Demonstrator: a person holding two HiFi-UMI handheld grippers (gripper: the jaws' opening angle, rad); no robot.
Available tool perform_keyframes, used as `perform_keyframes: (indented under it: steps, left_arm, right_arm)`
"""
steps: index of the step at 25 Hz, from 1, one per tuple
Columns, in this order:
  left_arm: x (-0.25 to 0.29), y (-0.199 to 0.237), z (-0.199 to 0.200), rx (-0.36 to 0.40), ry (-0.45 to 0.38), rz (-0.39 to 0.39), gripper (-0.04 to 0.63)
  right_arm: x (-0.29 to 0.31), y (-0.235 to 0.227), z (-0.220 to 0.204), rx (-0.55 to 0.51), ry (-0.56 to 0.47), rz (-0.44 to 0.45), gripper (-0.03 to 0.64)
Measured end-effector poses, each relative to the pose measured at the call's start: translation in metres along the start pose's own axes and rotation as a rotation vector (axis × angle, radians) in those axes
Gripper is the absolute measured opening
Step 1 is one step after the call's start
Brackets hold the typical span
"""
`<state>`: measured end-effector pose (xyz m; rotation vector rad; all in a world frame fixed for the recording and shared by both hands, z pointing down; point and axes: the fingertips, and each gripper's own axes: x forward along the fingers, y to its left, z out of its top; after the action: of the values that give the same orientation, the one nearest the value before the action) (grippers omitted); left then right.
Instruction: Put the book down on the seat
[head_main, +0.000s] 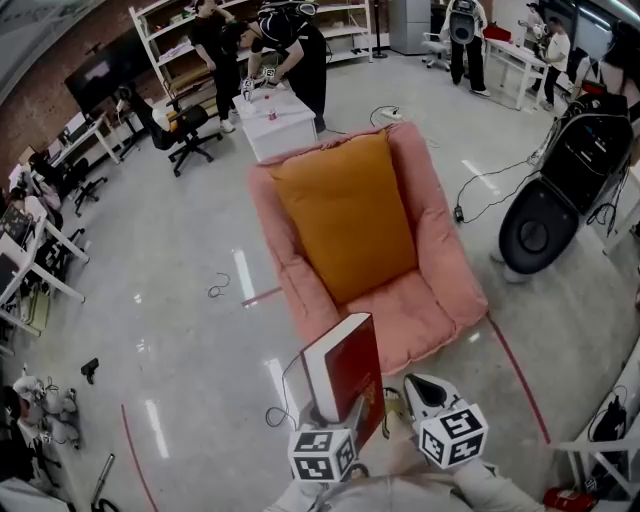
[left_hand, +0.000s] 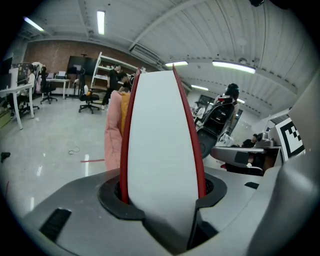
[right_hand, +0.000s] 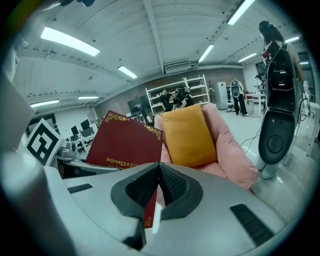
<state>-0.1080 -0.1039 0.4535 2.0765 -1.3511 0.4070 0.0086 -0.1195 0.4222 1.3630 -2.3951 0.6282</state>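
A dark red book (head_main: 350, 365) with gold lettering stands upright in front of the pink armchair (head_main: 440, 270). My left gripper (left_hand: 162, 192) is shut on its lower end, and the white page edge (left_hand: 160, 140) rises between the pads. An orange cushion (head_main: 345, 215) leans on the chair's back, and the pink seat (head_main: 400, 305) in front of it is bare. My right gripper (head_main: 412, 385) hangs just right of the book with its pads together and nothing visibly gripped. In the right gripper view the book (right_hand: 125, 142) shows to the left of the right gripper (right_hand: 159, 167), with the cushion (right_hand: 187, 135) beyond.
A white table (head_main: 275, 120) with two people (head_main: 295, 50) at it stands behind the chair. A tall black machine (head_main: 560, 190) with cables (head_main: 480, 190) stands at the right. Red tape (head_main: 515, 375) runs along the floor by the chair. An office chair (head_main: 185, 130) is far left.
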Motion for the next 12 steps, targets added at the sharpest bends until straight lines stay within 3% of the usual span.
perform_keyframes:
  steps: [12]
  left_arm:
    - [0.107, -0.003, 0.025, -0.055, 0.096, 0.019, 0.255]
  right_arm:
    - [0.059, -0.083, 0.011, 0.019, 0.109, 0.031, 0.005]
